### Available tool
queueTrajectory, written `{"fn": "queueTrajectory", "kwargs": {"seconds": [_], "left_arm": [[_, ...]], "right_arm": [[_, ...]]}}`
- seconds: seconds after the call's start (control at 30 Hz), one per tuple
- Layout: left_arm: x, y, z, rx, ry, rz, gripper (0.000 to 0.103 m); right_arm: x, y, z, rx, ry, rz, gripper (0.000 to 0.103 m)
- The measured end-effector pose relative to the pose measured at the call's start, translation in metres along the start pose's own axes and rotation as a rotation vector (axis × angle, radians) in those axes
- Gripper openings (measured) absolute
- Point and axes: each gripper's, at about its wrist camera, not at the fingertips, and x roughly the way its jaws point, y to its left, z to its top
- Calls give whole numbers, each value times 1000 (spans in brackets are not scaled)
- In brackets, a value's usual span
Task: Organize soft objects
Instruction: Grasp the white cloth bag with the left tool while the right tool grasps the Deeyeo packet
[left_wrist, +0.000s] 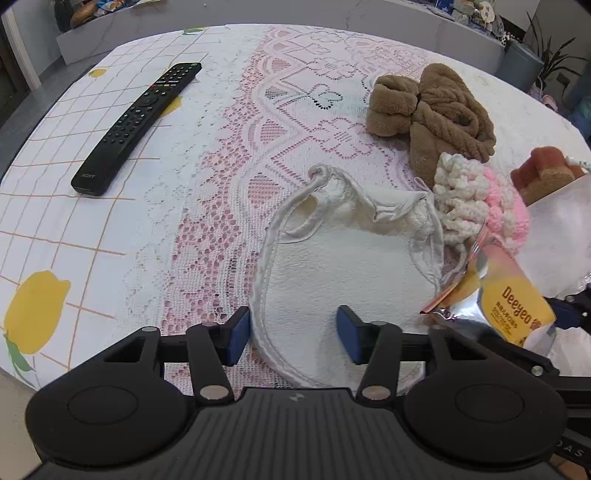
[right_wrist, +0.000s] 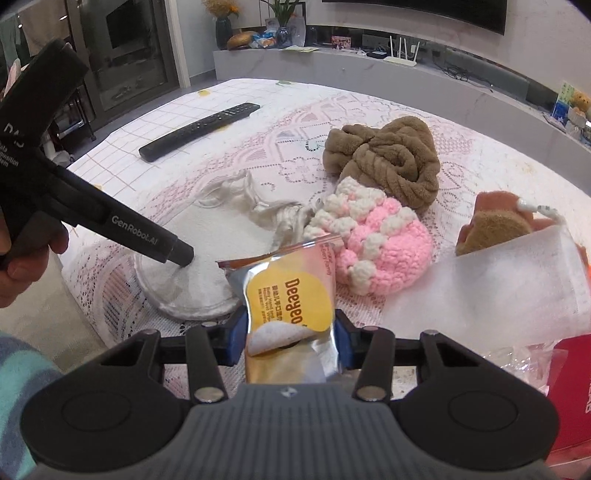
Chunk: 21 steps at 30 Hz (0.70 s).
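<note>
One black remote control, one brown towel, one white bib, one pink-and-white knitted hat, one Deeyeo wipes packet, one white tissue sheet and one brown sponge are in view.

Glossy foil packet, fuzzy knitted hat, matt plastic remote.

Bare cloth runs wide along the table's left edge past the remote; the right side is crowded by brown towel, knitted hat and white bib
</note>
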Motion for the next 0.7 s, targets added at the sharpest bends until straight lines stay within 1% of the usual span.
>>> {"fn": "queueTrajectory", "kwargs": {"seconds": [0.03,0.07,0.1,0.13,0.17,0.2,0.27,0.3,0.33,0.43,0.5,0.53,0.57,0.67,0.7], "left_arm": [[-1,-1,0,4,-3,2,51],[-2,-2,0,11,-7,1,40],[-4,-3,-1,15,-14,-1,38],[-7,-5,0,17,-22,-8,37],[-11,-6,0,14,-29,-27,37],[-14,-6,0,2,-33,-67,38],[-16,-8,2,-34,-24,-132,52],[-15,-10,2,-40,-18,-133,55],[-14,-14,3,-31,-15,-116,57],[-7,-24,4,5,15,-61,57],[-3,-29,5,33,37,-31,46],[-1,-32,5,48,48,-17,37],[0,-34,5,62,54,-13,32],[-2,-40,5,94,50,-11,21],[-3,-42,5,105,44,-8,20]], "right_arm": [[1,-2,0,9,3,6,48],[2,-4,0,20,9,12,48],[3,-5,0,26,11,15,48],[4,-4,0,26,12,15,48],[4,-3,0,20,13,12,48],[4,-2,0,16,13,9,48],[4,-2,-1,17,13,9,49],[4,-3,-1,22,13,12,49],[4,-3,-1,27,14,15,49],[5,-3,-1,29,16,17,49],[5,-3,-2,26,16,16,49],[5,-3,-2,27,16,16,49],[5,-3,-2,27,16,16,49],[6,-3,-3,25,15,15,50],[7,-3,-3,23,15,14,50]]}}
